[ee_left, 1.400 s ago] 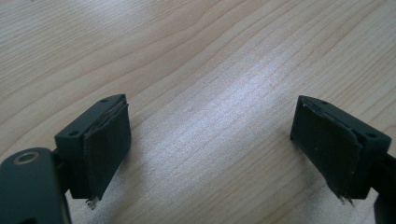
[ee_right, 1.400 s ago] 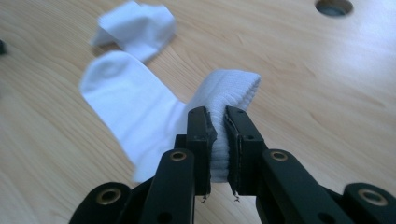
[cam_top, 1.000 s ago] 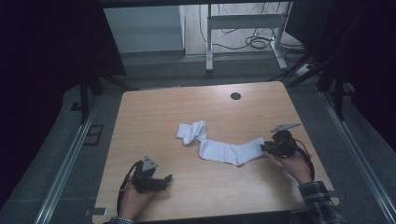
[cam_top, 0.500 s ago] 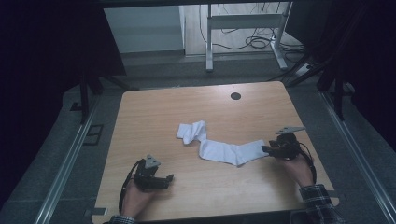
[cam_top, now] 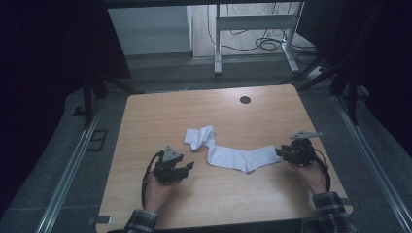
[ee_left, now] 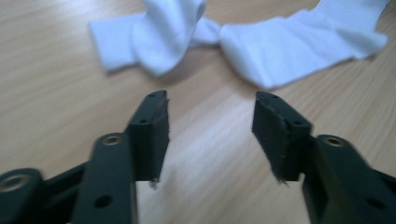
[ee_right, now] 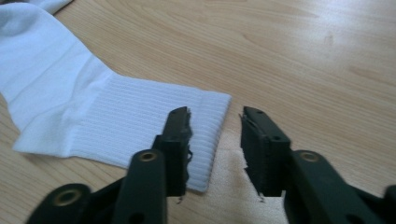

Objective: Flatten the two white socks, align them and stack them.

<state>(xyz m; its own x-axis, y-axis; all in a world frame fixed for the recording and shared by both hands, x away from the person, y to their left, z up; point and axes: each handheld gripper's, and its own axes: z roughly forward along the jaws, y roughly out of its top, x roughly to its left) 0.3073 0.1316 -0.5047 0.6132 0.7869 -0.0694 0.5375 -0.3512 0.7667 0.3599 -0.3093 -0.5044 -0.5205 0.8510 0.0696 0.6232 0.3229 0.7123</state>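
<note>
Two white socks lie in the middle of the wooden table [cam_top: 145,121], and the work in hand looks like taking hold of them to straighten or pair them. The longer sock [cam_top: 243,158] stretches flat toward the right, its ribbed cuff [ee_right: 187,121] ending right at the right gripper [ee_right: 215,135]; the crumpled sock [cam_top: 199,137] sits just beside its other end, touching or overlapping it. The right gripper's jaws have just been closing but stand apart, one jaw over the edge of the cuff and the other over bare wood, so nothing is pinched yet. To grip well, I judge it should slide a little further over the cuff so both layers of fabric sit between the pads, stay low to the table, and only then close; a bite on the very corner would likely slip. The left gripper [cam_top: 187,167] sits near the front of the table, short of the socks, its jaws having just been closing too and now half apart with only wood between them [ee_left: 210,140]. It would do better to widen again before reaching the crumpled sock [ee_left: 163,37], then take a thick fold rather than a loose edge.
</note>
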